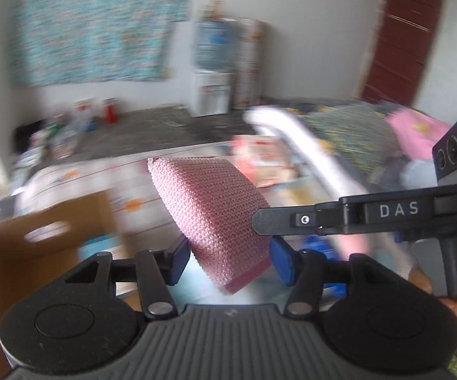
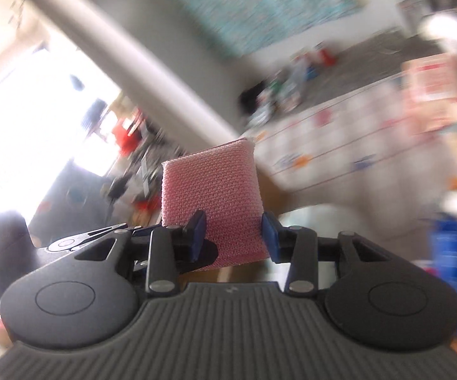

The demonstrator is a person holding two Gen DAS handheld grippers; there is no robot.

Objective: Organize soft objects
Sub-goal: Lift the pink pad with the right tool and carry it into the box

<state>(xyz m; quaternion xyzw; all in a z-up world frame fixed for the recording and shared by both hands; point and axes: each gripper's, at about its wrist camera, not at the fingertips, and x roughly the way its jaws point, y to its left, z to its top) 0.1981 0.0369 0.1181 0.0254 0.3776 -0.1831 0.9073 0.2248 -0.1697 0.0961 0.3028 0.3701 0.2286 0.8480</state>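
**Each gripper holds a pink sponge**

The left gripper clamps a pink mesh sponge between its blue pads, the sponge tilted and raised above a cardboard box. The right gripper pinches a second sponge, nearly upright, in the air. Its black body shows beside the left one. The room behind is blurred.

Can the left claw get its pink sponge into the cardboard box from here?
Probably yes. The left claw grips the pink sponge, and the open cardboard box sits just lower-left with nothing visibly between, though the view is blurred.
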